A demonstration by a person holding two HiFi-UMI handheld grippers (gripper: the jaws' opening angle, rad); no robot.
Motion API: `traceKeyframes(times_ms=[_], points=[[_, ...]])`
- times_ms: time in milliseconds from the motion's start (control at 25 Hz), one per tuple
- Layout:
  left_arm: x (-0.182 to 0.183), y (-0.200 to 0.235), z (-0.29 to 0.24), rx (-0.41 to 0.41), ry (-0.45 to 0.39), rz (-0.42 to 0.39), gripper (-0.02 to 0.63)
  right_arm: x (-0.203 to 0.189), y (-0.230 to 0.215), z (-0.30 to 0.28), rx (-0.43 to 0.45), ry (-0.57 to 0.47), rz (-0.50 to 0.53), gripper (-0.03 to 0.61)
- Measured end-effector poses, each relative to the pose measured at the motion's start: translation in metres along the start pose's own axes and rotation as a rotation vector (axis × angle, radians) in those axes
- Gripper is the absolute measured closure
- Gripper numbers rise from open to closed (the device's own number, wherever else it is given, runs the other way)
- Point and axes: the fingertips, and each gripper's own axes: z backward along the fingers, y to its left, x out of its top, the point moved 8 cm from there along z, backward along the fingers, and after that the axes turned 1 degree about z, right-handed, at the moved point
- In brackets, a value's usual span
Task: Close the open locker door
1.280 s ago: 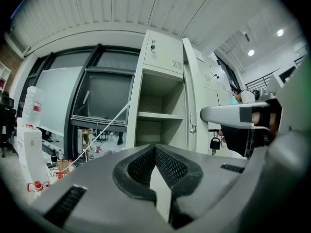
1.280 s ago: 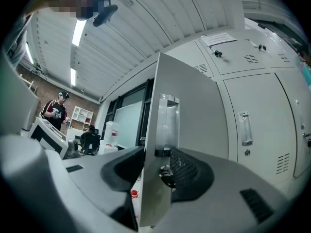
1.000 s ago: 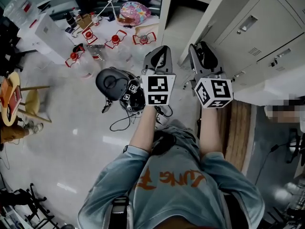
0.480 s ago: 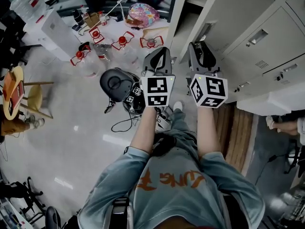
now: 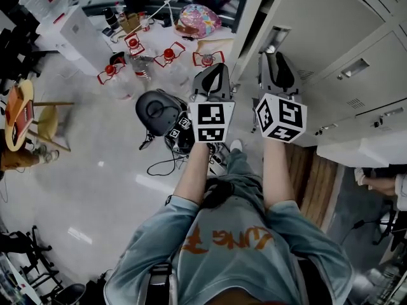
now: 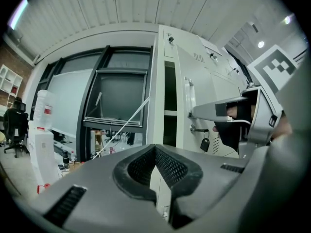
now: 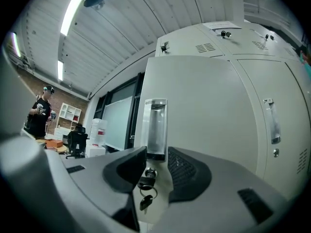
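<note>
Right gripper (image 7: 154, 169), jaws apart, just narrowed and gripping nothing, is shown nearer the open locker door (image 7: 209, 115), centre frame straight ahead, recessed handle (image 7: 156, 127) upright; left gripper (image 6: 156, 155), jaws together, is aimed past its edge.

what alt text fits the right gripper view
A grey locker door fills the view, its recessed handle and a key in the lock seen beyond the right gripper's open jaws. The jaws have just been closing, gripping nothing.

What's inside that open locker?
Through the gap the locker is dark inside, with one pale shelf across it. No contents show. The door covers the rest of the inside.
</note>
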Motion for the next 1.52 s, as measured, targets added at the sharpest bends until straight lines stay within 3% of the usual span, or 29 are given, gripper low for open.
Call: traceKeyframes(times_ms=[680, 960, 1240, 1520], points=[[-0.002, -0.009, -0.069, 0.020, 0.031, -0.012, 0.592, -0.020, -0.035, -0.053, 0.041, 0.006, -0.005, 0.479], [-0.006, -0.012, -0.084, 0.026, 0.048, -0.006, 0.592, -0.022, -0.043, -0.058, 0.024, -0.008, 0.033, 0.537], [-0.005, -0.016, -0.073, 0.015, 0.042, -0.001, 0.592, -0.024, -0.043, -0.051, 0.023, 0.018, 0.017, 0.540], [-0.005, -0.023, -0.030, -0.032, 0.019, 0.022, 0.592, -0.025, -0.029, 0.000, 0.010, 0.026, 0.006, 0.540]])
